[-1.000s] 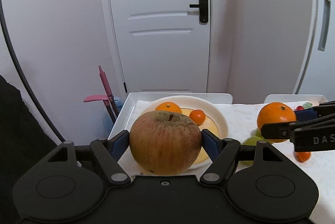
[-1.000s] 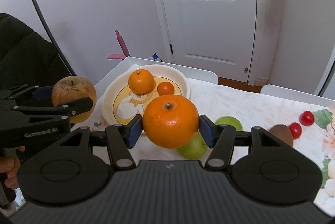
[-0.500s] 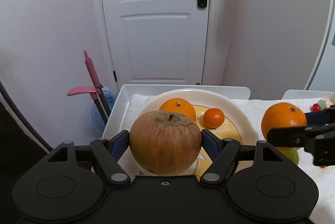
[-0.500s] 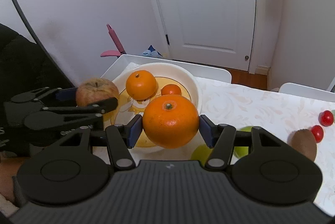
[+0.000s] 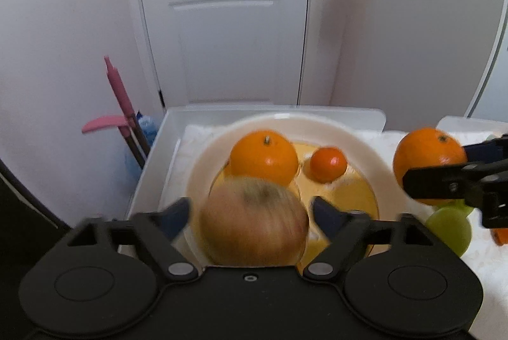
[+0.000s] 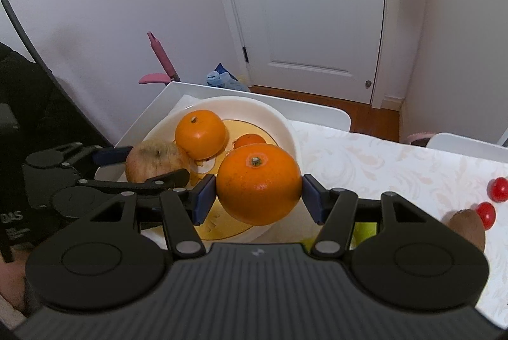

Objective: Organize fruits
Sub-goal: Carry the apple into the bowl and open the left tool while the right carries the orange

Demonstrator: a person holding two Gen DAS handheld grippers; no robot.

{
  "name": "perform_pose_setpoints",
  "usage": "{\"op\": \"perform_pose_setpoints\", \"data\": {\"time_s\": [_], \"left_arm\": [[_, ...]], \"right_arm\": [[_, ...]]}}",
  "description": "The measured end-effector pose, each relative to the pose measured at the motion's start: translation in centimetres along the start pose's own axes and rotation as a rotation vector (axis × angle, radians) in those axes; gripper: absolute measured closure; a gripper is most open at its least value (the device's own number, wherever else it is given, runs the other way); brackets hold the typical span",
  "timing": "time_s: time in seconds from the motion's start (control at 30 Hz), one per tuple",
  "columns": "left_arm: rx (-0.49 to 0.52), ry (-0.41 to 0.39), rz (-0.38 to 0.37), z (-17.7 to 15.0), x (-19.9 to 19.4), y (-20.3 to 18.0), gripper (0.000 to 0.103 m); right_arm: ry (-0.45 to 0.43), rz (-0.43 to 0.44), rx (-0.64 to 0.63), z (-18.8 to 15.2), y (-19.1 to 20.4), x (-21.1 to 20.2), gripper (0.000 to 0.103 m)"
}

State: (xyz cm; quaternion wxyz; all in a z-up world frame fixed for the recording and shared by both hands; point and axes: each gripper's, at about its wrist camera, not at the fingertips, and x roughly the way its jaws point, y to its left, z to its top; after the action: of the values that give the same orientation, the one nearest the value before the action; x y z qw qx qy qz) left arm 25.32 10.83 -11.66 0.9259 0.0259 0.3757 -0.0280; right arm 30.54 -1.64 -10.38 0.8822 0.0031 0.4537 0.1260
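Observation:
My left gripper (image 5: pixel 250 213) is open over the near left part of the white plate (image 5: pixel 374 149). A brownish apple (image 5: pixel 254 219), blurred, sits between its spread pads without touching them. The apple also shows in the right wrist view (image 6: pixel 155 160), inside the plate (image 6: pixel 279 121). My right gripper (image 6: pixel 257 197) is shut on a large orange (image 6: pixel 258 183) and holds it above the plate's near right rim. In the plate lie another orange (image 6: pixel 200 133) and a small tangerine (image 6: pixel 250 140).
Green fruits (image 5: pixel 449 227) lie on the tablecloth right of the plate. A kiwi (image 6: pixel 466 229) and two cherry tomatoes (image 6: pixel 485 214) lie at the right. The plate stands in a white tray (image 6: pixel 317 114). A pink handled tool (image 5: pixel 117 95) leans beyond the table's left edge.
My left gripper moved forward over the plate and opened, letting go of the apple. My right gripper carried the orange forward, up to the plate's rim.

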Motion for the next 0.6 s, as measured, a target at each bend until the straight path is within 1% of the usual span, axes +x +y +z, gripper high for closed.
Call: {"op": "perform_pose_setpoints", "data": {"time_s": [0.07,0.2,0.37,0.47,0.6], "left_arm": [[0.0,-0.015,-0.005,0.3,-0.5,0.1,0.0],[-0.008,0.011,0.0,0.3,-1.3,0.6,0.0],[-0.034,0.023,0.001,-0.1,-2.9,1.0,0.0],[-0.055,0.036,-0.009,-0.6,-3.5,1.4,0.0],[-0.049,0.045,0.016,-1.3,-4.3,1.8,0.0]], "right_arm": [[-0.003,-0.002,-0.004,0.3,0.0,0.0,0.029],[-0.003,-0.002,-0.007,0.8,0.0,-0.1,0.029],[0.016,0.01,-0.015,1.2,-0.1,0.4,0.029],[0.043,0.031,-0.049,1.2,0.3,1.1,0.029],[0.07,0.055,-0.115,0.7,1.1,2.6,0.029]]}}
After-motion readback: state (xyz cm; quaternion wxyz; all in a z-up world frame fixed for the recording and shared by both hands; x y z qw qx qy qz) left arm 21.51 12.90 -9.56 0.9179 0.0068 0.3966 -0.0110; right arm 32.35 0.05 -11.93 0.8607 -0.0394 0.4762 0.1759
